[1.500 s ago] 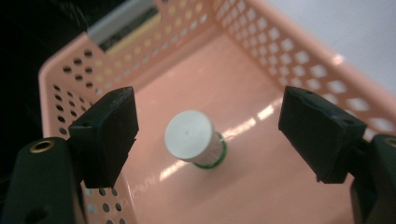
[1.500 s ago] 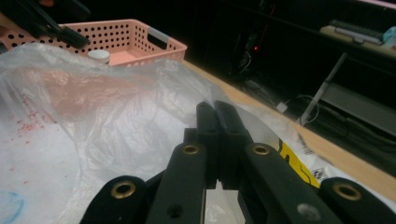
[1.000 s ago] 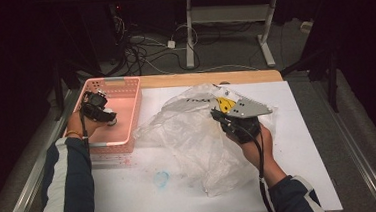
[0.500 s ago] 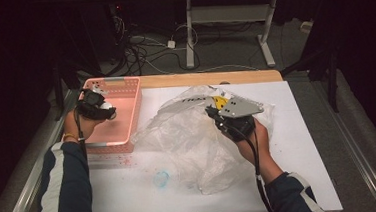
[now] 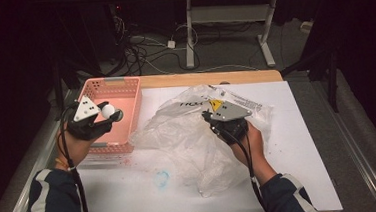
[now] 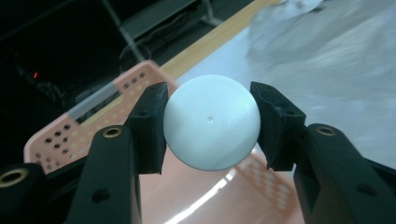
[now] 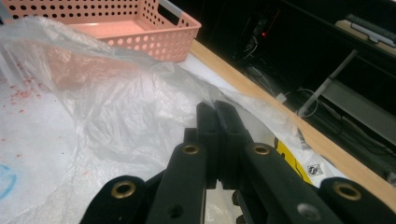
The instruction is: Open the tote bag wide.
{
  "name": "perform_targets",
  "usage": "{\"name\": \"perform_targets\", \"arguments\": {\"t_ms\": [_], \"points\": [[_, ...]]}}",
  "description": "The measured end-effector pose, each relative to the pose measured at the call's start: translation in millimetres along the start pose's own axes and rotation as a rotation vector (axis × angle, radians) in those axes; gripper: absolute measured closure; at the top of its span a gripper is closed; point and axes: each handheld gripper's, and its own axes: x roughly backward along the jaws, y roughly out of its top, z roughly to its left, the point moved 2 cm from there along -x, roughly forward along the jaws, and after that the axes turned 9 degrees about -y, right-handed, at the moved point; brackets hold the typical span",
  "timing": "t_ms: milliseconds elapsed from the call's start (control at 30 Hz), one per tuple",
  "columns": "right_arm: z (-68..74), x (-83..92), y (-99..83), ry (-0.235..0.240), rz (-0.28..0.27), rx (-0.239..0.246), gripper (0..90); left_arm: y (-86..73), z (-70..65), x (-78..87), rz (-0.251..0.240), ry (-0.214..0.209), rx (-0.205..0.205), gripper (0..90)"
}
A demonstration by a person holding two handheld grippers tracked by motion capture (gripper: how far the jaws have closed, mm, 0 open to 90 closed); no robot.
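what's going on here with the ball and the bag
A person works at a table with a gripper in each hand. The left gripper holds a white ball between its jaws, above the pink basket. The right gripper is shut on a fold of the clear plastic bag, which lies crumpled on the white table.

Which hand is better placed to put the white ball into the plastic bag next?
Left. The left gripper already holds the white ball, above the pink basket. The right gripper is shut on the plastic bag, so it is busy.
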Motion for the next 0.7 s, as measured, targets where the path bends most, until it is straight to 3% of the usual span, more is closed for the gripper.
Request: {"name": "perform_targets", "arguments": {"t_ms": [167,267,500,633,700], "points": [[-1.9,-0.9,-4.0,-0.01,0.012,-0.014,90.0,7.1,-34.6,3.9,-0.076,-0.084,-0.044,48.6],[-2.6,-2.6,-10.1,-0.013,0.032,-0.017,90.0,17.9,-57.2,5.6,-0.094,-0.105,-0.112,48.6],[-0.8,-5.8,-18.3,-0.012,0.044,-0.018,90.0,34.2,-102.2,6.1,-0.164,-0.216,-0.189,48.6],[-0.2,-6.4,-20.6,0.0,0.052,-0.03,90.0,39.6,-129.6,-8.8,-0.146,-0.26,-0.27,48.6],[-0.9,-4.7,-19.2,0.003,0.041,-0.036,90.0,40.5,-137.5,-19.6,-0.132,-0.292,-0.279,48.5]]}}
